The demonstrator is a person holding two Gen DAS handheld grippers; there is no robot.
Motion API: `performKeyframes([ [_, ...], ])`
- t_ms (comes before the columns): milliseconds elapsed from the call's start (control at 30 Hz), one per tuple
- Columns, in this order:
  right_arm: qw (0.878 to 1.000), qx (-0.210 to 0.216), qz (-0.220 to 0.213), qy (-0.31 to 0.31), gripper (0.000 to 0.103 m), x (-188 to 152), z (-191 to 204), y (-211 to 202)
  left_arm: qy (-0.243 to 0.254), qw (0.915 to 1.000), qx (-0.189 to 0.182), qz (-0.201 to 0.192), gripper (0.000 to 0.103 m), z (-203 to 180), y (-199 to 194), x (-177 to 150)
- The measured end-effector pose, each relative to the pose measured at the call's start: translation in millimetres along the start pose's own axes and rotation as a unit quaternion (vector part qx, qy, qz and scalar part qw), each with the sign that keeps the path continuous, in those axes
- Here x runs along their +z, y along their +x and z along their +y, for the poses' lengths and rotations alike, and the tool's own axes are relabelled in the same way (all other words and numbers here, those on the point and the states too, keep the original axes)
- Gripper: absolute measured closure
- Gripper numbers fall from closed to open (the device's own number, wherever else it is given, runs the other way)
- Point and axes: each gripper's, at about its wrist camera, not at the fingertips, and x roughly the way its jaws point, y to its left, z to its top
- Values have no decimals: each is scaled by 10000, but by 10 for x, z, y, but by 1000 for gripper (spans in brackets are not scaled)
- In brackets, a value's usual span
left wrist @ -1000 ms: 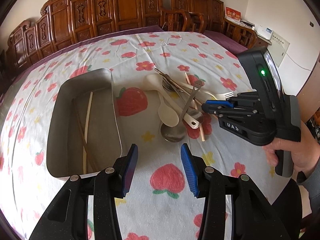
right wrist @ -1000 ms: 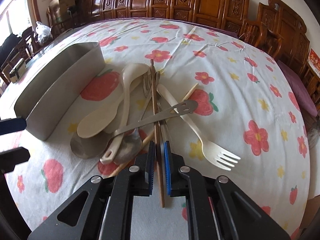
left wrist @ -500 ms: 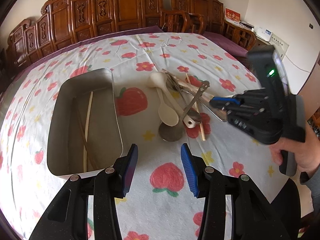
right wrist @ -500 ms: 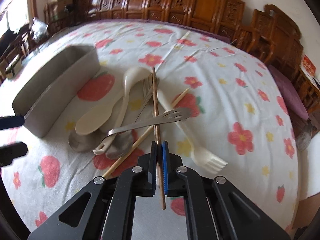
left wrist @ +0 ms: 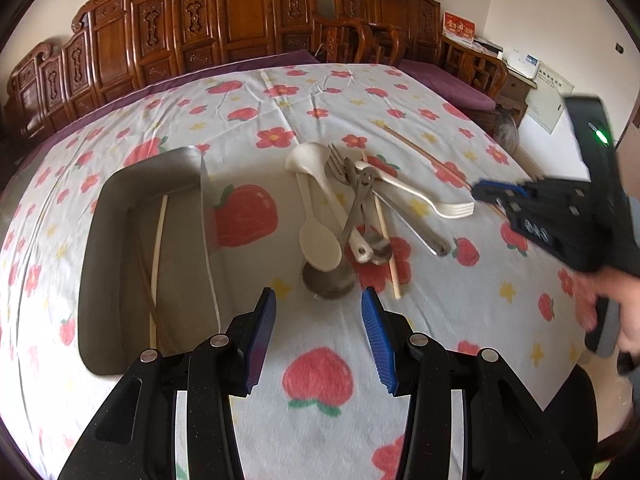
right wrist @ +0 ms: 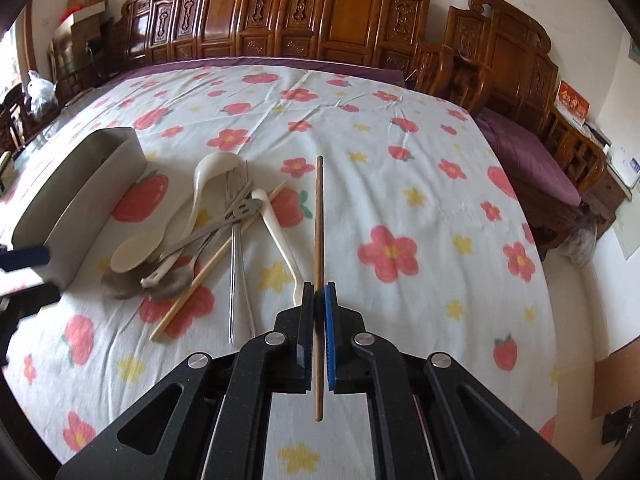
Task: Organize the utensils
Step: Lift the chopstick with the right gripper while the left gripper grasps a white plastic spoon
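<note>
My right gripper (right wrist: 319,292) is shut on a brown chopstick (right wrist: 319,216), which is held clear of the cloth and points away from me. In the left wrist view that right gripper (left wrist: 482,191) is at the right, with the brown chopstick (left wrist: 424,153) sticking out beyond it. A pile of utensils (left wrist: 352,216) lies mid-table: a cream spoon (right wrist: 136,248), a cream ladle (right wrist: 210,174), metal forks (right wrist: 237,200), a pale chopstick (right wrist: 216,264) and a cream fork (left wrist: 416,196). The metal tray (left wrist: 102,264) on the left holds a pale chopstick (left wrist: 158,240). My left gripper (left wrist: 318,300) hangs open and empty over the cloth in front of the pile.
Carved wooden chairs (right wrist: 304,12) line the far side of the table. The floral tablecloth (right wrist: 440,208) ends at the table's edge on the right, with purple cushions (right wrist: 524,156) beyond. A person's hand (left wrist: 616,308) holds the right gripper's handle.
The right gripper has drawn the brown chopstick out of the pile, up and to the right. The metal utensils in the pile shifted as it left. The left gripper stayed put.
</note>
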Motion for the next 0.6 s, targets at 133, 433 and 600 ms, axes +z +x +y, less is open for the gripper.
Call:
performKeyframes([
  [133, 9999, 136, -2, 21, 97, -115, 7, -70, 39, 9999, -49, 87, 61, -39, 135, 134],
  [433, 9993, 328, -15, 197, 97, -208, -63, -117, -10, 9983, 166, 550, 62, -22, 625, 384],
  [600, 9989, 398, -28, 248, 97, -203, -84, -123, -271, 9963, 275, 772, 63, 40, 818, 434],
])
